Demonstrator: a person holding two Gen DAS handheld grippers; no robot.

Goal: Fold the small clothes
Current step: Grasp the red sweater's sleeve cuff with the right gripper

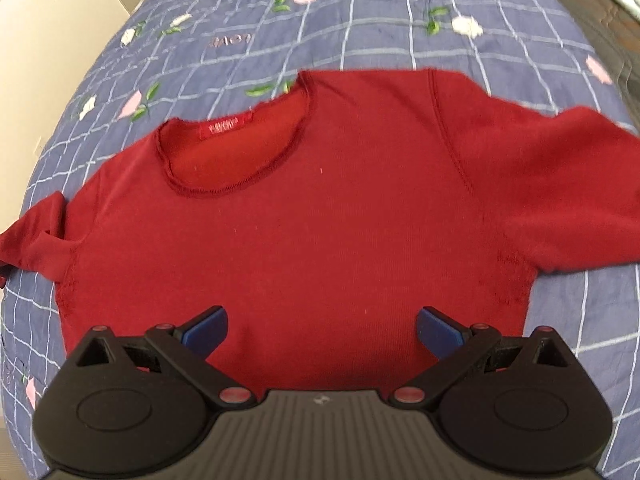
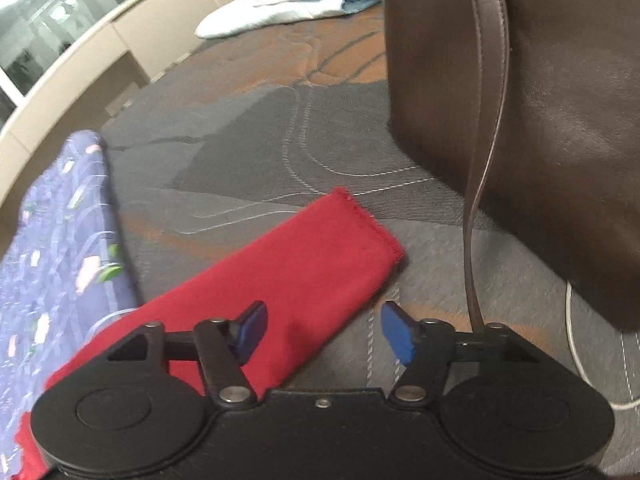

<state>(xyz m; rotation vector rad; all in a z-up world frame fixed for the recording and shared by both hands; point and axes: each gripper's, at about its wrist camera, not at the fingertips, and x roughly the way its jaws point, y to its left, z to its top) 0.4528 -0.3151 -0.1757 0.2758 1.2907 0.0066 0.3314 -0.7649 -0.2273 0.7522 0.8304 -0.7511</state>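
A small red sweater lies flat, front up, on a blue checked floral blanket, neckline toward the far left, sleeves spread to both sides. My left gripper is open and empty, hovering over the sweater's lower body. In the right wrist view one red sleeve stretches off the blanket onto a grey mattress, cuff at the far end. My right gripper is open and empty just above this sleeve, its left finger over the cloth.
A dark brown leather headboard rises at the right. A light blue and white bundle of cloth lies at the far end of the mattress. A white cable runs at the right. Beige wall panels stand at the left.
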